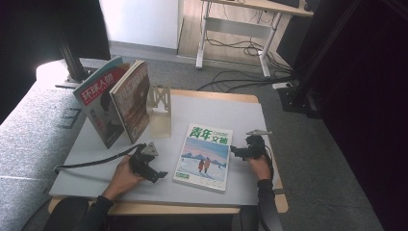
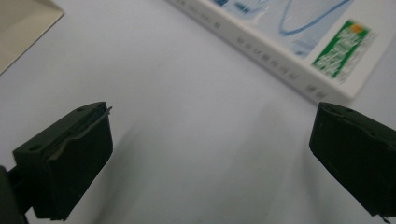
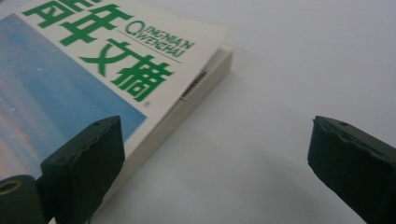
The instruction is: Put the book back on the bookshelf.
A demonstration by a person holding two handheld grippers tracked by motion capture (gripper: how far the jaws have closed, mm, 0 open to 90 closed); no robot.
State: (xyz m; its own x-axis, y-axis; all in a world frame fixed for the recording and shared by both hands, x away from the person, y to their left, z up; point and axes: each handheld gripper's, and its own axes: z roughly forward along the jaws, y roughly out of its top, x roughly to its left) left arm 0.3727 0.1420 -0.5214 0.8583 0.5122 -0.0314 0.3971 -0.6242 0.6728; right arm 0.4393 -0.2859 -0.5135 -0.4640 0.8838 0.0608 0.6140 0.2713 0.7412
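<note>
The left gripper has its jaws spread wide over bare table, gripping nothing; its fingertips sit just beside the magazine, off the near corner of its spine edge. The right gripper is also wide open and empty, with one finger over the magazine's cover at its far-side edge and the other out over the table.

The magazine lies flat and face up, near the front middle of the table, between the two grippers. The step in hand looks like taking hold of it for lifting. To do it well, the right gripper should drop until one jaw slides under the page edge and the other rests on the cover, then close squarely across the whole thickness. The left should steady the spine so the magazine does not skate away.

Beyond the magazine, toward the far left, two other magazines lean upright against a bookend.

How far the page edge stands clear of the table is hard to judge. The left gripper view is blurred, so the small print on the spine cannot be read, and both gripper views cut the cover off.
</note>
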